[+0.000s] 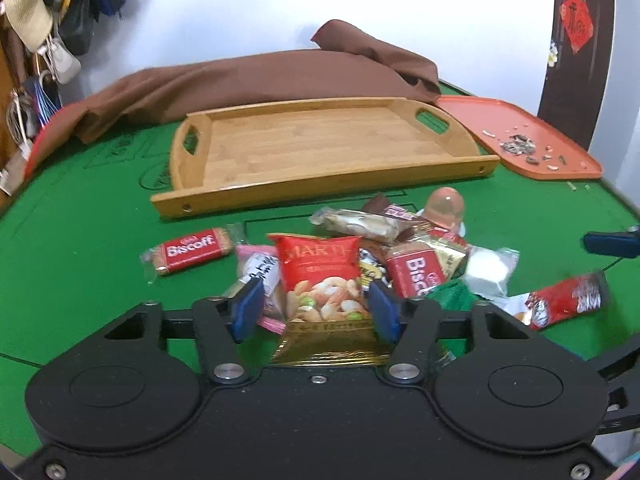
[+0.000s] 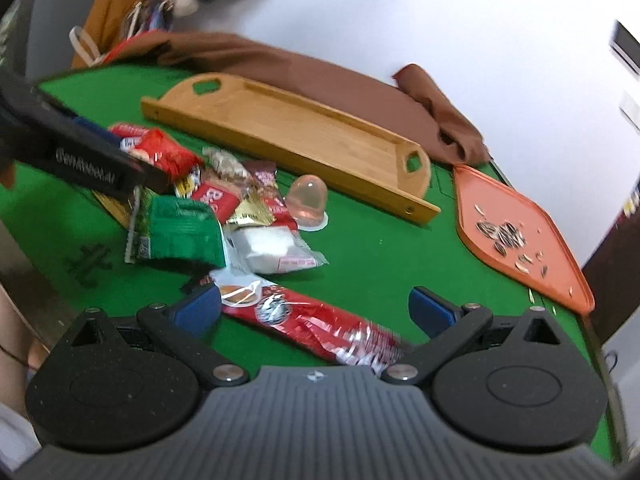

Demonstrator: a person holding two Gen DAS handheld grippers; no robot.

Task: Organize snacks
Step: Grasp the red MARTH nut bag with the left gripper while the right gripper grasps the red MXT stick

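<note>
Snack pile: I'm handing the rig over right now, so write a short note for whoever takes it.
Left tongs: either side of the red nut bag, which stands up out of the pile; grip not confirmed.
Right tongs: open over the long red sachet, not gripping.
Wooden tray: nothing in it yet.
Left: every snack, including the loose Biscoff pack and jelly cup.

A brown cloth (image 1: 256, 76) lies beside an orange tray (image 1: 532, 120) holding sunflower seeds (image 1: 518, 147).
</note>
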